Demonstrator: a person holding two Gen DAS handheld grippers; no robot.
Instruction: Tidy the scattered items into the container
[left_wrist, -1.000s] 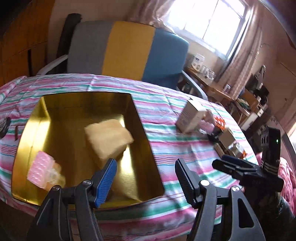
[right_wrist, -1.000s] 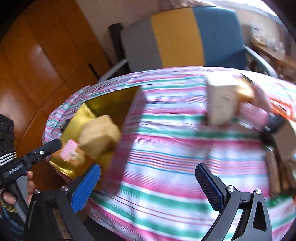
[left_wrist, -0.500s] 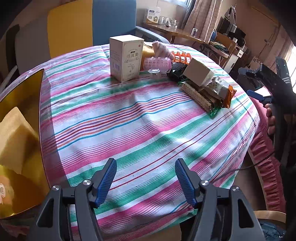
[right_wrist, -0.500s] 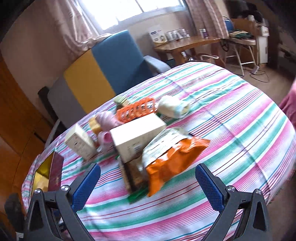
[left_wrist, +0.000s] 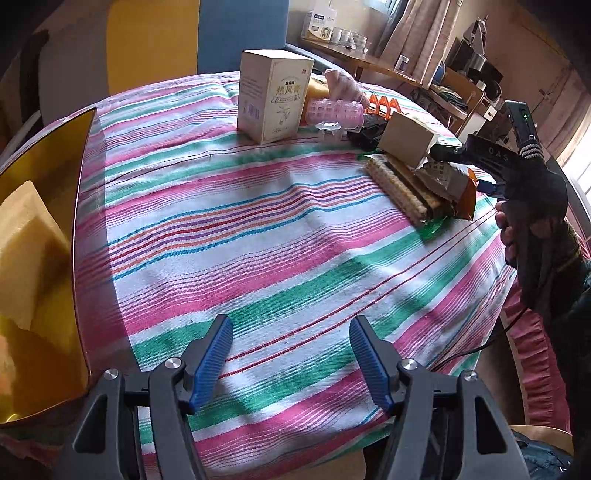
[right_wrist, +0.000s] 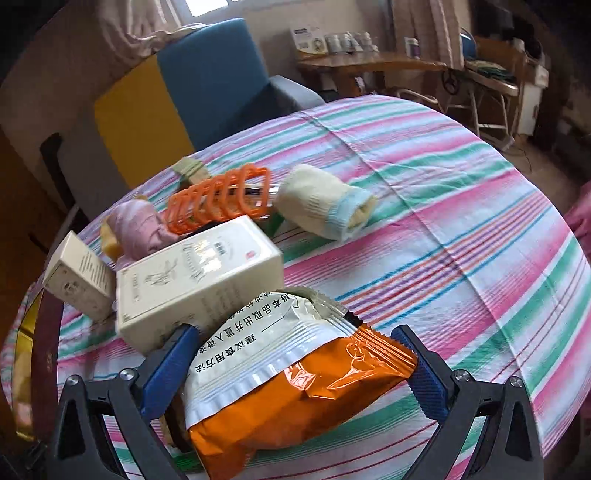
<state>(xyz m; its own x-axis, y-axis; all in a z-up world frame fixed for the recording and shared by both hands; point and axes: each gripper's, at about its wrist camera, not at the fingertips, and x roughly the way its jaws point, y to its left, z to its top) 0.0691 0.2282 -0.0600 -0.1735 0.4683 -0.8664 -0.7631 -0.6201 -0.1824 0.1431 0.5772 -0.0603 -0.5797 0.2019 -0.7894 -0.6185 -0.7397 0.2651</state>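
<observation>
My right gripper (right_wrist: 295, 356) is open, its blue pads on either side of an orange and white snack bag (right_wrist: 295, 373) that lies on the pile. Behind the bag lie a cream box (right_wrist: 199, 277), an orange plastic rack (right_wrist: 221, 199) and a rolled yellow sock (right_wrist: 325, 206). My left gripper (left_wrist: 291, 350) is open and empty over the striped cloth. The gold tray (left_wrist: 55, 166) is at its left with a yellow sponge (left_wrist: 22, 251) in it. An upright cream box (left_wrist: 273, 96), a pink hair roller (left_wrist: 334, 112) and a wafer pack (left_wrist: 406, 188) stand farther off.
The round table has a striped cloth (left_wrist: 258, 240). A blue, yellow and grey armchair (right_wrist: 192, 96) stands behind it. A wooden side table (right_wrist: 388, 66) with jars is at the back right. The right gripper's body (left_wrist: 517, 166) shows in the left wrist view.
Both grippers have swung away from the gold tray toward the pile. The right gripper has closed in on the snack bag, which now lies between its open pads.
</observation>
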